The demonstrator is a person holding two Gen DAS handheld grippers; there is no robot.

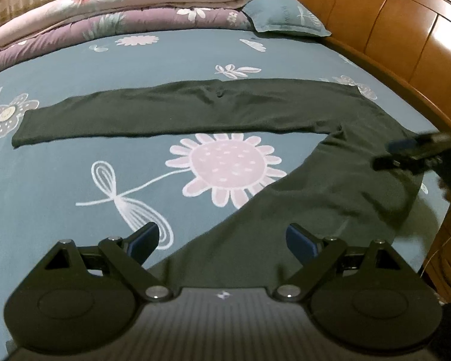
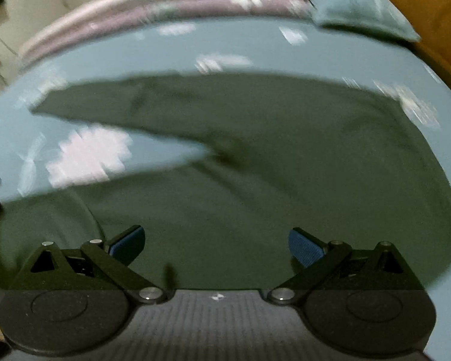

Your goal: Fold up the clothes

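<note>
Across the blue-grey floral bed sheet, backed by a curved orange wooden headboard: nothing folded yet, as far as can be judged. Stacked along the far edge, pink and mauve floral quilts, plus a blue-grey pillow tucked by the headboard.

Spread flat in the middle, dark olive-green knit trousers, one leg lying straight across the bed, the other angling down toward the near edge, legs well apart in a V. So laid out and smoothed, but not one fold made; likely next, bringing one leg over onto the other, then halving lengthwise.

Down low over the near leg, left tool, blue pads spread wide, nothing between them. Over the waist end, right tool, also spread wide and empty, hovering above the fabric rather than pinching it. Right wrist view pretty smeared, so finer creases can't be made out.
</note>
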